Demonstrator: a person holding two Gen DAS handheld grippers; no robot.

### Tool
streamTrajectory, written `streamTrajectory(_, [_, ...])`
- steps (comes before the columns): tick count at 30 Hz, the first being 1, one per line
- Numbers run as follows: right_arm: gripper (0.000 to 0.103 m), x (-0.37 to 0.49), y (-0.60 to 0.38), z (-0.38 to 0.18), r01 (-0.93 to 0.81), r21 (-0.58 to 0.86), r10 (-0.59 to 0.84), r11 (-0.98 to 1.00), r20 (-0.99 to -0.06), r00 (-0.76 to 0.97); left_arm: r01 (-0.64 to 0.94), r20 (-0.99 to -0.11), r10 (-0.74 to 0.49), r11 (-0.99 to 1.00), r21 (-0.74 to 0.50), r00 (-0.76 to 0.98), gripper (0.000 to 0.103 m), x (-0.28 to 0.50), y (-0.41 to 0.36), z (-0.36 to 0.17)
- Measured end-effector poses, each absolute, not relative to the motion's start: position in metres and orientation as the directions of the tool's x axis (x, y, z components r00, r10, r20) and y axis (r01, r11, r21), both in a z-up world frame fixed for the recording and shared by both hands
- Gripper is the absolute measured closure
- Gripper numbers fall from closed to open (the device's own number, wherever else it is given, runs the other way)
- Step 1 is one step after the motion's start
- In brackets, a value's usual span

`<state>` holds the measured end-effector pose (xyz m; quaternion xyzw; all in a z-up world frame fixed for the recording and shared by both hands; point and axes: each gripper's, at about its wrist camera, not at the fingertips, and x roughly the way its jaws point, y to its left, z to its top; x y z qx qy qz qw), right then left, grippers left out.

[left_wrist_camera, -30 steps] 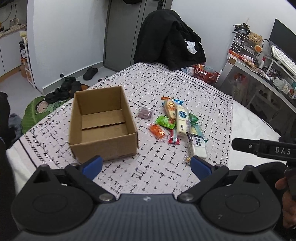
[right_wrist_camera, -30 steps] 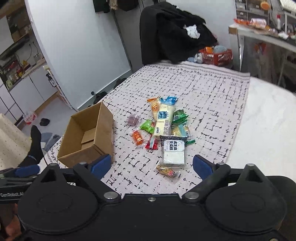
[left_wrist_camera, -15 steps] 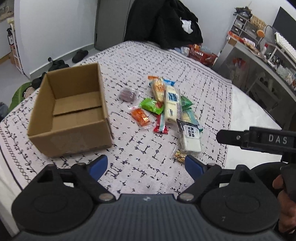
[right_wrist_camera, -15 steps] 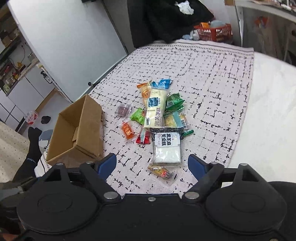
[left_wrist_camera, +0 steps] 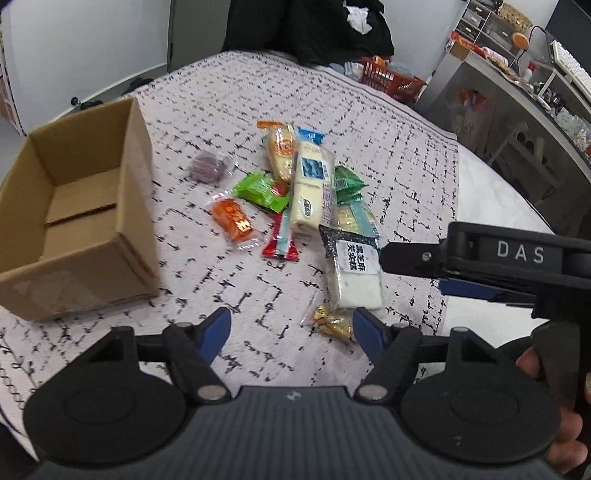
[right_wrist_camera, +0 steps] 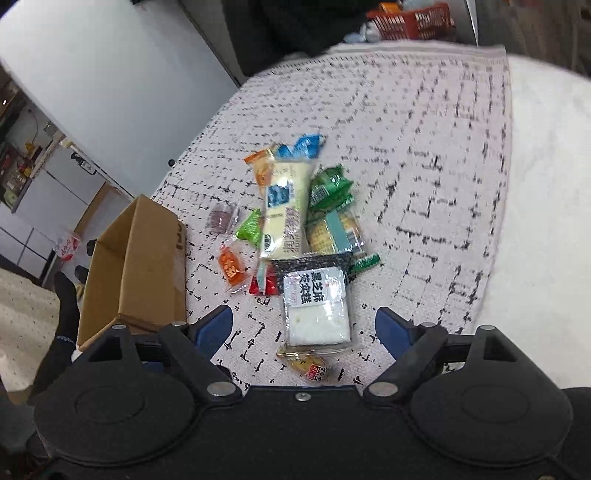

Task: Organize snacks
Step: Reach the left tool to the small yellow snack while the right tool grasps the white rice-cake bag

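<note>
Several wrapped snacks lie in a heap on the patterned cloth [left_wrist_camera: 258,92]. Among them are a long cream pack [left_wrist_camera: 312,188], an orange packet [left_wrist_camera: 232,219], a green packet [left_wrist_camera: 260,192], a purple sweet [left_wrist_camera: 207,168] and a white cake pack [left_wrist_camera: 352,271]. A small gold packet [left_wrist_camera: 332,325] lies nearest. An empty cardboard box [left_wrist_camera: 74,206] stands to the left. My left gripper [left_wrist_camera: 291,326] hovers above bare cloth, its jaws closing on nothing. My right gripper [right_wrist_camera: 304,328] is open above the white cake pack [right_wrist_camera: 316,306] and gold packet [right_wrist_camera: 306,363]. The cardboard box [right_wrist_camera: 136,266] is at its left.
The right gripper's body [left_wrist_camera: 498,258] reaches in from the right in the left wrist view, held by a hand [left_wrist_camera: 565,424]. A red basket [left_wrist_camera: 391,79] and dark clothing [left_wrist_camera: 306,26] sit beyond the bed. A desk with clutter [left_wrist_camera: 517,85] runs along the right.
Both grippers have come down and closer to the snack heap. The left jaws have narrowed. The snacks and the box have not moved.
</note>
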<state>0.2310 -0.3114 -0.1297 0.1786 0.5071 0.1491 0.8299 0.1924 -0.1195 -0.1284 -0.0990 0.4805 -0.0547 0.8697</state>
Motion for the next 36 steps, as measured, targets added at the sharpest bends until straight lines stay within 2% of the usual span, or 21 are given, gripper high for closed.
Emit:
streamTrajectory(8, [0.019, 0.244, -0.323, -0.152, -0.006, 0.518, 0.478, 0.855, -0.784, 0.396, -0.027, -0.838, -0.222, 0.962, -0.271, 0.499, 0.044, 0.210, -0.132, -0.155])
streamTrajectory(16, [0.019, 0.255, -0.334, -0.174, 0.058, 0.548, 0.497, 0.834, -0.793, 0.351, -0.033, -0.866, -0.256, 0.954, -0.299, 0.429, 0.045, 0.226, -0.150, -0.183])
streamTrajectory(21, [0.026, 0.261, -0.326, -0.181, 0.036, 0.519, 0.479, 0.854, -0.811, 0.335, -0.057, -0.876, -0.227, 0.959, -0.277, 0.425, 0.049, 0.228, -0.155, -0.190])
streamTrajectory(27, [0.027, 0.267, -0.308, -0.187, -0.015, 0.502, 0.478, 0.865, -0.813, 0.333, -0.099, -0.881, -0.199, 0.959, -0.265, 0.428, 0.054, 0.228, -0.147, -0.189])
streamTrajectory(36, [0.028, 0.270, -0.273, -0.188, -0.114, 0.396, 0.410, 0.911, -0.850, 0.332, -0.167, -0.887, -0.182, 0.947, -0.275, 0.425, 0.054, 0.223, -0.120, -0.186])
